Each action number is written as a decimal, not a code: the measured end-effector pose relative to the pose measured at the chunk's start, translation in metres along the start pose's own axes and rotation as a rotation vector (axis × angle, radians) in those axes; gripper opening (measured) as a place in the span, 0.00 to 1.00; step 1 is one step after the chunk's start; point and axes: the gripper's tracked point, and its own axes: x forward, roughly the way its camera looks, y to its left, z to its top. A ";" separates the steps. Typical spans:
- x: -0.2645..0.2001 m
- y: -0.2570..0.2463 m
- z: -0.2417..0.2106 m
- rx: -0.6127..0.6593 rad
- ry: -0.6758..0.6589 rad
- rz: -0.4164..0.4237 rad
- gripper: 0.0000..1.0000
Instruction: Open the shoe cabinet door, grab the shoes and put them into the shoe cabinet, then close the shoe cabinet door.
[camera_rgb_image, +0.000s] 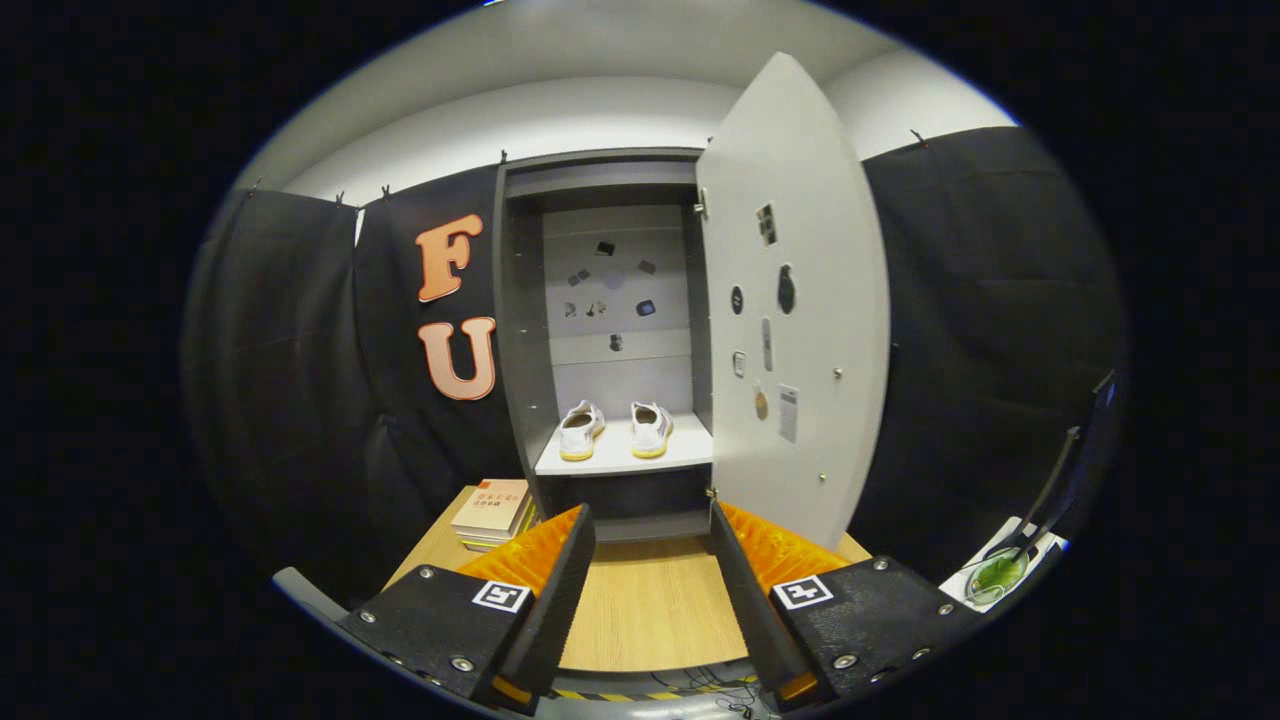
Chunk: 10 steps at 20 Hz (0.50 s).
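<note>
Gripper view: tool spread apart, empty, over wooden table facing open shoe cabinet.

Table: a light wooden tabletop is lying in the foreground.
Books: a small stack of books with a pale orange-titled cover is resting at the tabletop's far left corner.
Tape: a yellow-and-black striped strip is running along the tabletop's near edge.
Dish: a clear round dish holding something green is sitting off to the right.
</note>
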 end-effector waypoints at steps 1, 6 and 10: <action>-0.003 -0.017 -0.003 0.007 0.004 -0.014 0.75; -0.003 -0.107 -0.014 0.046 0.026 -0.072 0.77; 0.028 -0.170 -0.023 0.115 0.038 -0.066 0.80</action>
